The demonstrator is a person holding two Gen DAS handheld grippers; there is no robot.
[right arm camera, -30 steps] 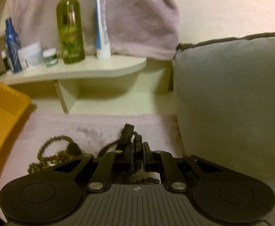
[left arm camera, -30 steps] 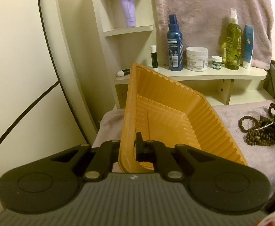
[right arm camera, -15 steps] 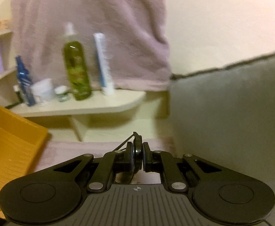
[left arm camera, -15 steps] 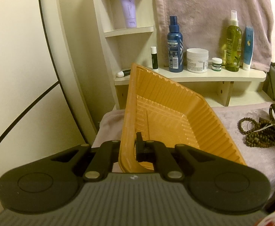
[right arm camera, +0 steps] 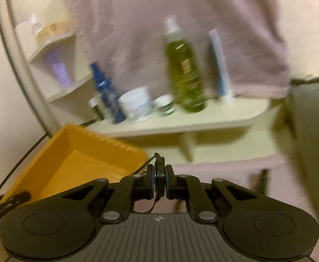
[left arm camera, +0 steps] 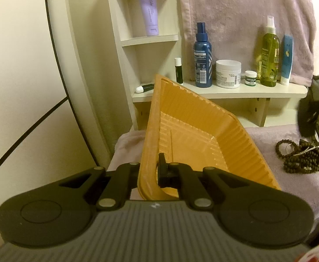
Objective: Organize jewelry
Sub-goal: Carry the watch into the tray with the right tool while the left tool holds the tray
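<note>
My left gripper (left arm camera: 150, 170) is shut on the near rim of an orange ribbed plastic tray (left arm camera: 236, 144) and holds it tilted up off the lilac cloth. To the right on the cloth lies a pile of dark bead strands (left arm camera: 303, 157). My right gripper (right arm camera: 160, 174) is shut on a black ring-shaped piece with a thin cord (right arm camera: 159, 166), held in the air. The right wrist view is blurred; in it the tray (right arm camera: 72, 163) sits low at the left. In the left wrist view the right gripper (left arm camera: 312, 113) is a dark blur above the beads.
A cream shelf (left arm camera: 246, 91) behind the tray carries a blue spray bottle (left arm camera: 203, 54), a white jar (left arm camera: 228, 73), a green bottle (left arm camera: 268, 54) and a blue tube (left arm camera: 287, 59). A lilac towel (left arm camera: 236, 11) hangs behind. A grey cushion (right arm camera: 312, 142) stands at the right.
My right gripper has risen off the cloth with the black piece and swung left toward the tray. The left gripper and tray have stayed put.
</note>
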